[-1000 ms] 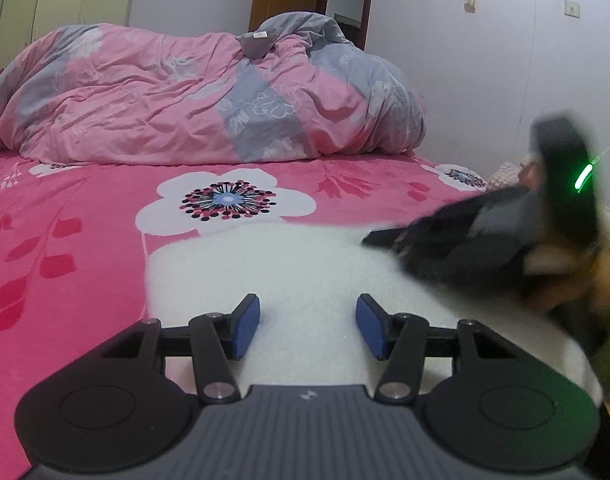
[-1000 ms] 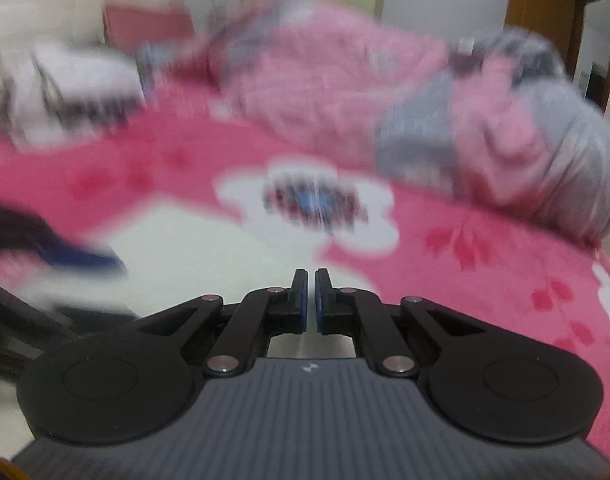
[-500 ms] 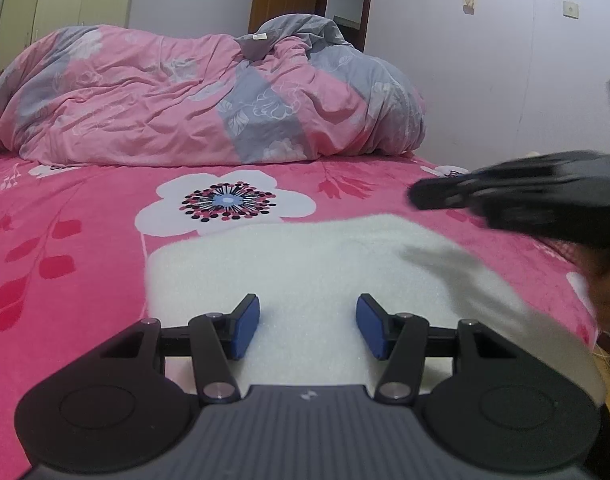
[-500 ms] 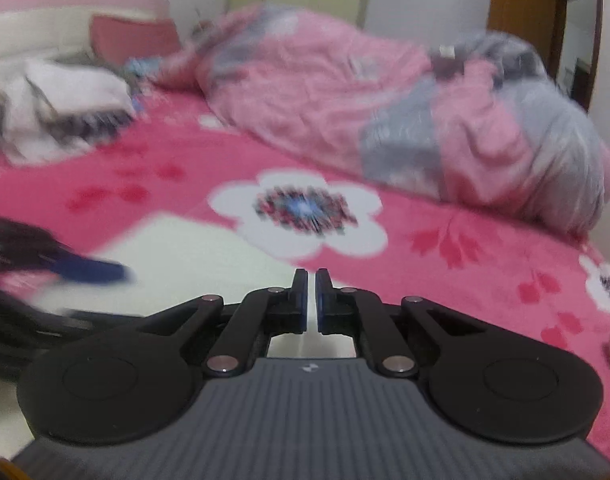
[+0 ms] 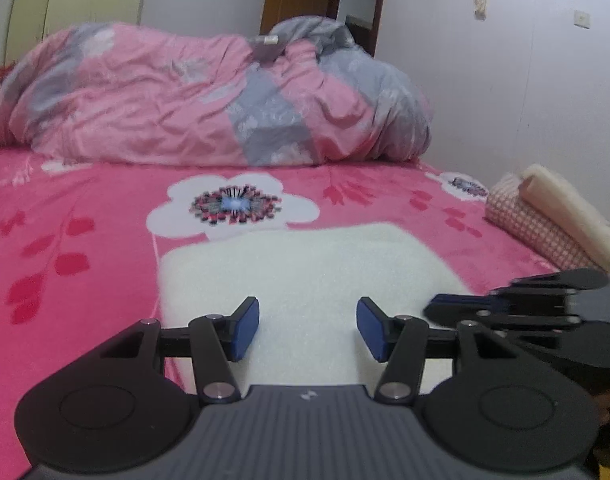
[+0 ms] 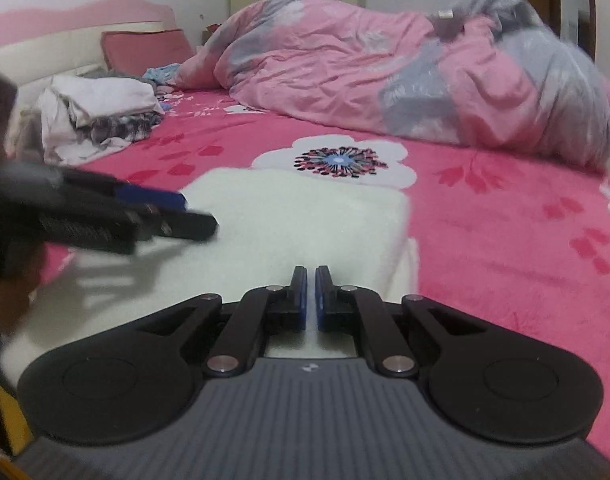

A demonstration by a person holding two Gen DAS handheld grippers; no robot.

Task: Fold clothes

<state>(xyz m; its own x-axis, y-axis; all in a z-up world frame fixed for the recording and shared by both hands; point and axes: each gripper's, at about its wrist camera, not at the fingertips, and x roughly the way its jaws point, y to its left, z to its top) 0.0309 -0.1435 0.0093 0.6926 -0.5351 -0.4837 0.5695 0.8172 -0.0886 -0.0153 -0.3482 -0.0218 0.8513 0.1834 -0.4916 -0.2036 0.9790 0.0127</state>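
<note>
1. Left gripper (image 5: pixel 307 330), bottom centre of its view, is spread with nothing between the pads, low above the white garment (image 5: pixel 305 276).
2. Right gripper (image 6: pixel 311 298), bottom centre, is pressed together and empty.
3. The garment lies folded, mid-frame on the pink bedspread (image 6: pixel 505 220); likely next is to pinch its near edge and keep corners aligned.
4. There is free room beyond it up to the quilt (image 6: pixel 385 68); the clothes pile (image 6: pixel 101 116) sits upper left.

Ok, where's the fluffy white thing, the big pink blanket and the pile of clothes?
fluffy white garment (image 5: pixel 305 268): left wrist view, middle of its top.
pink quilt (image 6: pixel 345 60): right wrist view, its front.
clothes pile (image 6: pixel 101 112): right wrist view, white cloth.
</note>
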